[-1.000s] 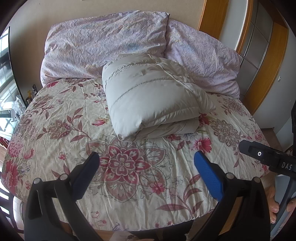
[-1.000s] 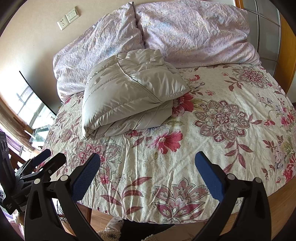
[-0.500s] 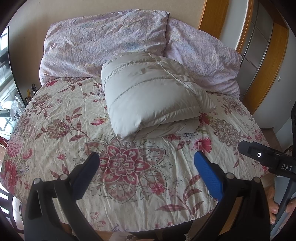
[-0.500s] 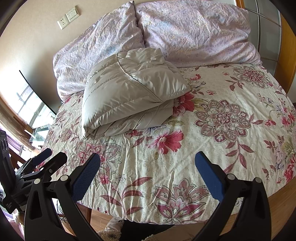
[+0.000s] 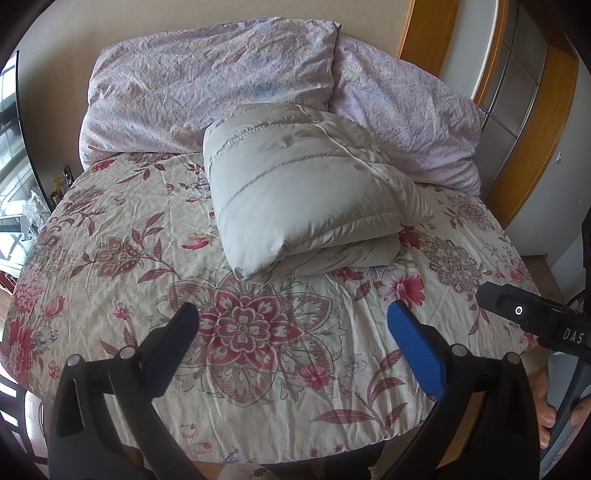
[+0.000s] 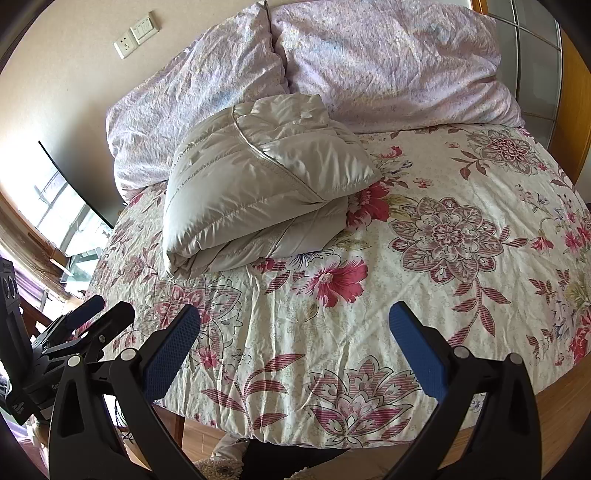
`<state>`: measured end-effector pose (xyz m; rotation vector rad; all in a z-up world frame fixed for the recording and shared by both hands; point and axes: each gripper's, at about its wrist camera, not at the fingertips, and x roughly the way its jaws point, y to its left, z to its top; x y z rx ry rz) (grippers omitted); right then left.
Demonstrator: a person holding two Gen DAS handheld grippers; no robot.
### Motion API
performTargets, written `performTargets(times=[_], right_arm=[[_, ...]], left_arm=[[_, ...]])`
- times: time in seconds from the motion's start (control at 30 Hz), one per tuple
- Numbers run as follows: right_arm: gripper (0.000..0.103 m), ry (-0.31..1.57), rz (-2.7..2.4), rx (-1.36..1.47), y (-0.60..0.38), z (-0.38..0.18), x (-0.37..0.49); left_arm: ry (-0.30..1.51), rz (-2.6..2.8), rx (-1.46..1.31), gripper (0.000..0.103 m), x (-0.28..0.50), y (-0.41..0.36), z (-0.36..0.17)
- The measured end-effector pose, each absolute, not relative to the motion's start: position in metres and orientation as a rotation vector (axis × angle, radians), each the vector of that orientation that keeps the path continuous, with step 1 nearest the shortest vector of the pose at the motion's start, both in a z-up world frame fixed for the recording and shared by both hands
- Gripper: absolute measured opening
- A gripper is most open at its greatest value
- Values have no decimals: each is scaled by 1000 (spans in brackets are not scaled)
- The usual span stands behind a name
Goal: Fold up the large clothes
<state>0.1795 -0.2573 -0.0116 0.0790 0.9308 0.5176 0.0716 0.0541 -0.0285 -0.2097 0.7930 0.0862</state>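
Observation:
A pale grey puffy down jacket [image 5: 303, 192] lies folded into a thick bundle on the floral bedspread [image 5: 147, 258], towards the pillows; it also shows in the right wrist view [image 6: 258, 192]. My left gripper [image 5: 291, 332] is open and empty, held back near the bed's front edge, well short of the jacket. My right gripper [image 6: 295, 332] is open and empty, also near the front edge. The right gripper's body shows at the right of the left wrist view [image 5: 535, 321], and the left gripper shows at the left of the right wrist view [image 6: 74, 332].
Two lilac pillows [image 5: 207, 85] [image 5: 406, 122] lean against the wall behind the jacket. A wooden-framed wardrobe [image 5: 524, 110] stands right of the bed. A window [image 6: 55, 206] is on the left. Wall sockets [image 6: 136, 33] sit above the pillows.
Both grippers stay open and nearly still; the views shift only slightly. The jacket has not moved.

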Motion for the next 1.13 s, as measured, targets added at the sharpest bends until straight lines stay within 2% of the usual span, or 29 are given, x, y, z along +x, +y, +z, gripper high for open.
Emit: performTargets(times=[1.13], right_arm=[[102, 948, 529, 74, -256, -20, 184]], left_arm=[[794, 95, -212, 101, 74, 56, -31]])
